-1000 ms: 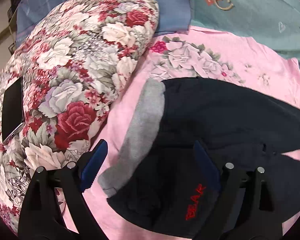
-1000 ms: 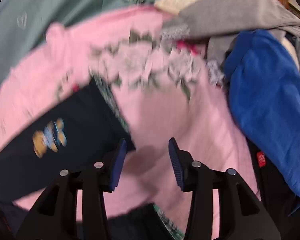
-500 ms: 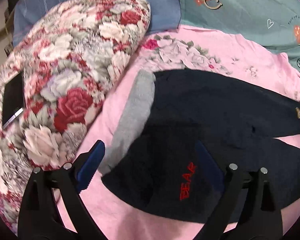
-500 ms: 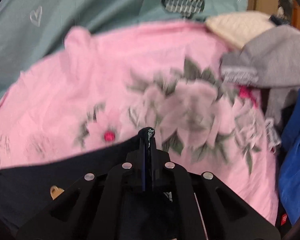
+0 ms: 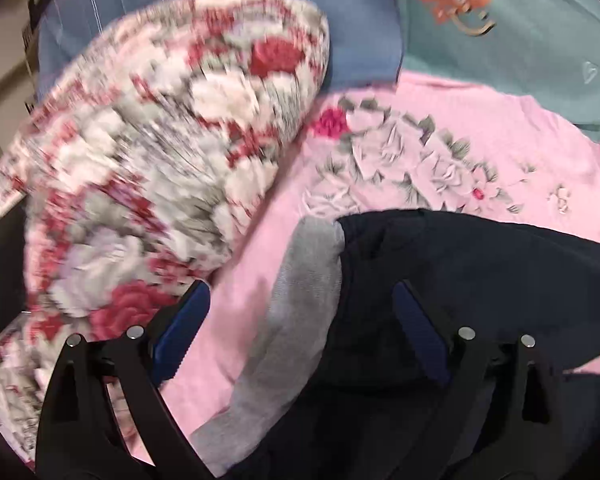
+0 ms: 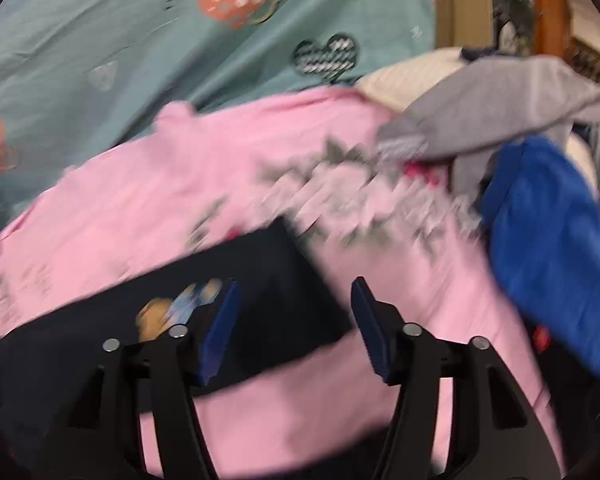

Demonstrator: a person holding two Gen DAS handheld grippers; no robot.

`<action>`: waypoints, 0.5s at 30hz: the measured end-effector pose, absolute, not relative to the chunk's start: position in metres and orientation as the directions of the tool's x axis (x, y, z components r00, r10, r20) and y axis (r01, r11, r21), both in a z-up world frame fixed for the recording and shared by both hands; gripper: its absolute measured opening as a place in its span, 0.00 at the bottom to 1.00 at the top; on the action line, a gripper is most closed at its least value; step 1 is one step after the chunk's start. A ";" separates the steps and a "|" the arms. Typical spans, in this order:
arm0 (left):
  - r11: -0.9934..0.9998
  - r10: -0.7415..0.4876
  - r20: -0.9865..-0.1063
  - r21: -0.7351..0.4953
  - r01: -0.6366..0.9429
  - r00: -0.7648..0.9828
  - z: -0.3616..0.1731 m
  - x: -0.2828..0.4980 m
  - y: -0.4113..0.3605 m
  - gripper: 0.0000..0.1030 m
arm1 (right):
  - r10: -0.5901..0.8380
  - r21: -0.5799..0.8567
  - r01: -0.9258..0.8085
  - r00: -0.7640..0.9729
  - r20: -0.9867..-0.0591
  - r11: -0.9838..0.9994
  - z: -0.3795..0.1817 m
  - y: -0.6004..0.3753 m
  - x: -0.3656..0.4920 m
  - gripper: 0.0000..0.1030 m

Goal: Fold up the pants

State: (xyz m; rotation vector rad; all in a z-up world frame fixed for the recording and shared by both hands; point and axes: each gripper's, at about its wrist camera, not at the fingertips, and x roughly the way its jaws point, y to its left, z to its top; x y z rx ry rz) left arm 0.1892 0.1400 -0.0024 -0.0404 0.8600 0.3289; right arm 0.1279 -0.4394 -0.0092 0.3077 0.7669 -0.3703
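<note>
Left handheld two-finger gripper (image 5: 302, 328): matte black plastic arms, triangular cut-outs in linkage, two round silver screw heads per arm. Blue ribbed rubber pads (image 5: 182, 334) at finger ends, toward 12 o'clock.

Right handheld two-finger gripper (image 6: 296, 328): same build, black linkage, silver screws, blue serrated pads (image 6: 219, 332).

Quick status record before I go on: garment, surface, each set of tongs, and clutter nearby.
garment: navy pants, grey waistband, lying flat; bear print near leg end
surface: pink floral sheet
left tongs: open, over waistband, nothing gripped
right tongs: opening, over leg end, nothing between pads
clutter: floral pillow beside waistband; blue garment and grey garment piled beyond leg end
</note>
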 end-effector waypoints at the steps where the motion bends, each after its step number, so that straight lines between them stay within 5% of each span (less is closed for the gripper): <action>1: 0.953 0.243 -0.767 0.074 -0.294 0.593 -0.007 0.198 0.141 0.91 | -0.171 0.170 0.415 0.665 -0.727 0.894 -0.012 -0.432 0.120 0.60; 6: 0.969 0.161 -0.803 0.017 -0.248 0.574 -0.023 0.224 0.131 0.83 | 0.023 0.311 0.303 0.683 -0.730 0.901 -0.029 -0.390 0.097 0.61; 7: 0.973 0.150 -0.809 0.017 -0.232 0.569 -0.026 0.229 0.127 0.70 | 0.034 0.312 0.293 0.677 -0.735 0.904 -0.030 -0.380 0.100 0.61; 8: 0.977 0.142 -0.819 0.026 -0.211 0.556 -0.031 0.234 0.121 0.38 | 0.039 0.312 0.292 0.670 -0.742 0.904 -0.029 -0.373 0.104 0.61; 9: 0.980 0.147 -0.831 0.050 -0.191 0.537 -0.036 0.240 0.115 0.30 | 0.055 0.322 0.299 0.651 -0.757 0.899 -0.034 -0.370 0.108 0.61; 15: 0.966 0.240 -0.802 0.142 -0.216 0.547 -0.030 0.245 0.103 0.17 | 0.141 0.412 0.318 0.621 -0.771 0.854 -0.039 -0.375 0.130 0.61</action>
